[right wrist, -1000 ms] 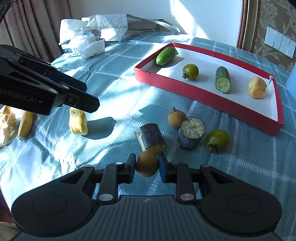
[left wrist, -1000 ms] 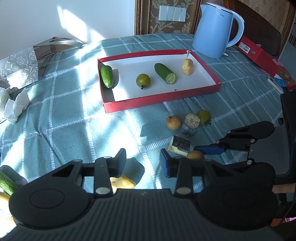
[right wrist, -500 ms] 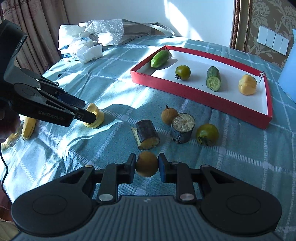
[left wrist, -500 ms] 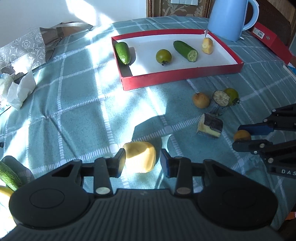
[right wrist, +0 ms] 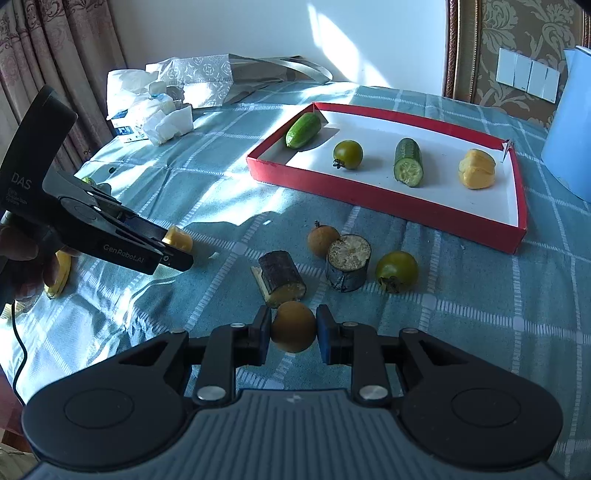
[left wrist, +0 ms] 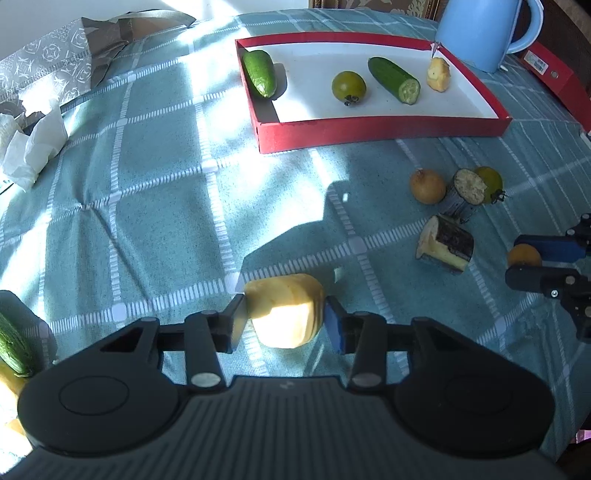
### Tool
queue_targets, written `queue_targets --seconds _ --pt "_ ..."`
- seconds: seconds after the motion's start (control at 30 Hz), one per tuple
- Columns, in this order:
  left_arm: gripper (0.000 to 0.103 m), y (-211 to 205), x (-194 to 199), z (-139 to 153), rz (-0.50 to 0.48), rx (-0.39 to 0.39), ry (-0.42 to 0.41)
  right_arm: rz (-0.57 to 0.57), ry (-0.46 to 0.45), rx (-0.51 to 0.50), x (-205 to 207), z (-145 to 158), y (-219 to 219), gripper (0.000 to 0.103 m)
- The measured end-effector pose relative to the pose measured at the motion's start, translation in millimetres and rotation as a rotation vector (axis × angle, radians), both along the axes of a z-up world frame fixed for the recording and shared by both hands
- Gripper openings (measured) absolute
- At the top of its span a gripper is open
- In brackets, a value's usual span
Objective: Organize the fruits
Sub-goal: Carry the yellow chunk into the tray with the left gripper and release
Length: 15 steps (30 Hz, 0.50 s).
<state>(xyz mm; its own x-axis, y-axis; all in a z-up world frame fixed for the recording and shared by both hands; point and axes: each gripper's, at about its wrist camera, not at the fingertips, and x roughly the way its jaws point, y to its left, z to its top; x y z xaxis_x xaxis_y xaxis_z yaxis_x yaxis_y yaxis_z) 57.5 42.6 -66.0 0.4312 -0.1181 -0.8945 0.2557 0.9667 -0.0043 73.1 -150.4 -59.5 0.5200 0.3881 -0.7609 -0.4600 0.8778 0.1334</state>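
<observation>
A yellow fruit chunk [left wrist: 284,310] lies on the checked cloth between the fingers of my left gripper [left wrist: 286,321], which is open with its pads close along the chunk's sides. My right gripper [right wrist: 293,332] is shut on a small brown round fruit [right wrist: 293,326] just above the cloth. The red tray [left wrist: 369,129] holds a small cucumber, a green tomato, a cut cucumber and a yellow chunk. In front of it on the cloth lie another brown fruit [right wrist: 322,240], two dark-skinned cut pieces [right wrist: 282,282] and a green tomato [right wrist: 397,271].
A blue kettle [left wrist: 480,33] and a red box [left wrist: 554,77] stand behind the tray on the right. Tissues [left wrist: 33,147] and a patterned bag [left wrist: 74,55] lie at the far left. A cucumber [left wrist: 13,347] and a banana [right wrist: 59,273] sit near the left edge.
My left gripper has sunk and moved forward until the yellow chunk sits between its fingers. The right gripper has kept hold of the brown fruit and lifted slightly.
</observation>
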Motion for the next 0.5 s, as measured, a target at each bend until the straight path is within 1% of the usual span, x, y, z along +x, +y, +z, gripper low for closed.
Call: queue_targets --seconds 0.1,0.2,0.3,0.43,0.5 --pt "0.04 -2.2 -2.3 8.0 0.001 0.001 -0.02 -0.005 -0.003 0.004 1.4 2.0 -1.9 0.025" --pt "0.04 -5.1 -3.1 24.4 -0.004 -0.044 -0.049 -0.011 -0.013 0.012 2.2 8.2 -4.9 0.025" --pt "0.04 -13.6 4.7 43.3 -0.031 -0.059 -0.092 -0.019 -0.03 0.019 3.9 17.1 -8.6 0.025" --pt "0.04 -29.0 36.8 63.7 -0.062 -0.106 -0.132 -0.046 -0.051 0.032 6.3 29.5 -16.7 0.025" --pt "0.04 -39.9 60.0 66.6 -0.083 -0.107 -0.144 -0.061 -0.063 0.03 5.7 34.8 -20.8 0.025"
